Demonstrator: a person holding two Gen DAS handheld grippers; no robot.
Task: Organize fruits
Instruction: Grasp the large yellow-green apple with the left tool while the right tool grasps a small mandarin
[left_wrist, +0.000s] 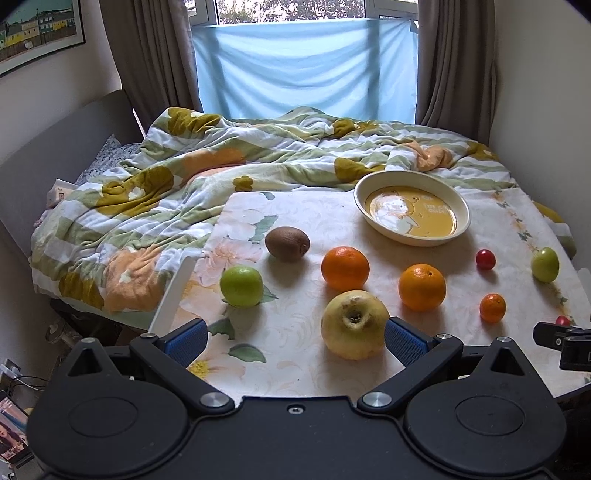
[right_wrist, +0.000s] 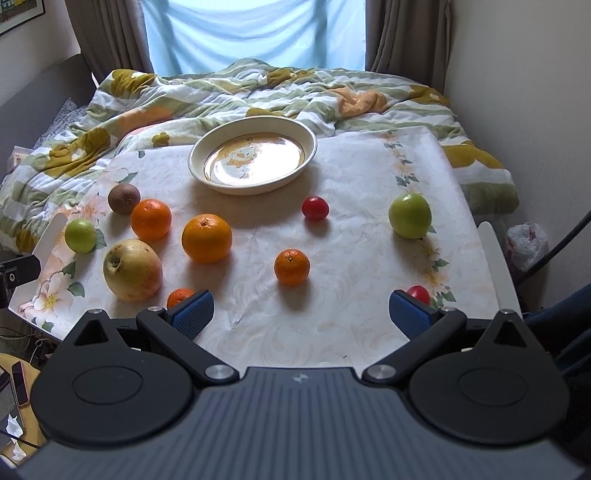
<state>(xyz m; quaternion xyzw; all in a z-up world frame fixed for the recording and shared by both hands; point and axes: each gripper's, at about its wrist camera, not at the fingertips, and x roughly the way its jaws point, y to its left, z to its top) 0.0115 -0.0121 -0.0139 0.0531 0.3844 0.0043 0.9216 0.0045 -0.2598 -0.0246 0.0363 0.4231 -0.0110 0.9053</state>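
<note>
10 fruits lie loose on the floral tablecloth (right_wrist: 332, 317) and the cream plate (right_wrist: 310, 146) at the far side holds none, so by my reading the job has barely started and the step in hand is a first pick.

Going left to right in the right wrist view: a green apple (right_wrist: 80, 235) near the left edge, a kiwi (right_wrist: 123, 198) beyond it, a large yellow apple (right_wrist: 132, 269), a far orange (right_wrist: 151, 218), a half-hidden mandarin (right_wrist: 178, 296), a bigger orange (right_wrist: 207, 238), a second mandarin (right_wrist: 291, 266), a red cherry tomato (right_wrist: 315, 208), another green apple (right_wrist: 410, 215), and a red fruit (right_wrist: 419, 293) at the near right.

Left gripper (left_wrist: 295, 341) hangs spread wide and holds nothing; its right pad (left_wrist: 404, 343) sits just beside the yellow apple (left_wrist: 354, 325), which lies off-centre in the gap. To do this well I would shift right until the apple is centred, close on its widest part, lift straight, and lower it into the plate (left_wrist: 463, 210) without knocking the oranges beyond.

Right gripper (right_wrist: 301, 314) is likewise wide apart and empty, above bare cloth.

Hard to tell: the near mandarin is cut off by the right gripper's left pad (right_wrist: 194, 314), the near red fruit by the other pad, so its kind is uncertain. Whether the left gripper's pad touches the apple cannot be told.
</note>
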